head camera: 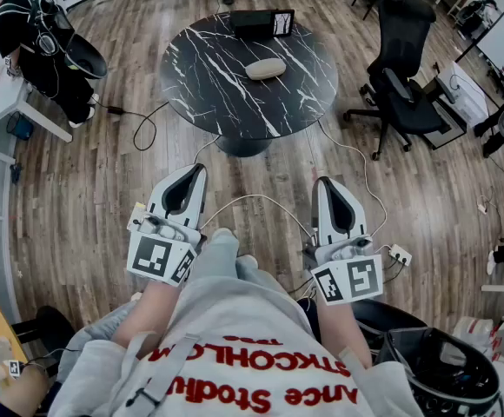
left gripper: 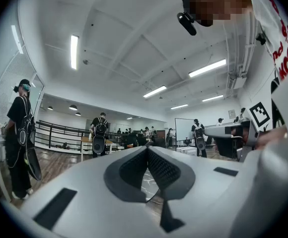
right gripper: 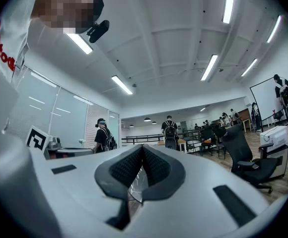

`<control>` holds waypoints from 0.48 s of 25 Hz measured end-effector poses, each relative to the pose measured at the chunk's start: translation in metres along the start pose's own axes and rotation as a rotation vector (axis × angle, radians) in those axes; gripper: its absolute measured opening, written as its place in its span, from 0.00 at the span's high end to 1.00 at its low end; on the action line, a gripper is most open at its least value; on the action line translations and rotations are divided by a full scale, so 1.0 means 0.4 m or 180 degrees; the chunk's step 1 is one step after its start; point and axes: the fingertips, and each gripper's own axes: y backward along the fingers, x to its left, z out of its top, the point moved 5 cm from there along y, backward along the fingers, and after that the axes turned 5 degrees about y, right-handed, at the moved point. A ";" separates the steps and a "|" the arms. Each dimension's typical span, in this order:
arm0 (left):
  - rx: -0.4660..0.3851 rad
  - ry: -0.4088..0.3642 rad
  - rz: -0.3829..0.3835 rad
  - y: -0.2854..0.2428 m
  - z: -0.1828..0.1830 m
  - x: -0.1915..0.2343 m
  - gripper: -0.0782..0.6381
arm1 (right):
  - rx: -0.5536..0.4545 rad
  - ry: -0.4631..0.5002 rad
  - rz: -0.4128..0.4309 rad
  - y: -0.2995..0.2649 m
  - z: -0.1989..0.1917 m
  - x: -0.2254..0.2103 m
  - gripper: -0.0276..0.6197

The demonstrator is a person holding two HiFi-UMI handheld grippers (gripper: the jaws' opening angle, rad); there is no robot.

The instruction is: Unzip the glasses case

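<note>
We hold the left claw (head camera: 196, 172) and right claw (head camera: 324, 183) closed, both empty. The glasses case (head camera: 265, 69) lies on the desk (head camera: 204, 85), well ahead of both.

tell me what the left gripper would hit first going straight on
Probably the near rim of the round black table; nothing stands between it and the shut left gripper. Height is hard to judge, so it may pass just over the top.
</note>
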 end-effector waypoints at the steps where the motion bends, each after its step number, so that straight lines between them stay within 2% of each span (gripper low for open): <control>1: 0.0002 0.0005 -0.0001 0.002 0.001 -0.004 0.88 | -0.0003 -0.0006 -0.0002 0.003 0.003 0.000 0.94; 8: -0.0003 -0.0020 -0.0016 -0.008 0.010 -0.014 0.88 | 0.0041 0.0064 0.0103 0.002 0.015 0.009 0.94; 12: 0.0001 -0.0028 0.0015 -0.014 0.009 -0.006 0.88 | 0.0030 -0.0043 0.0089 0.000 0.008 0.001 0.94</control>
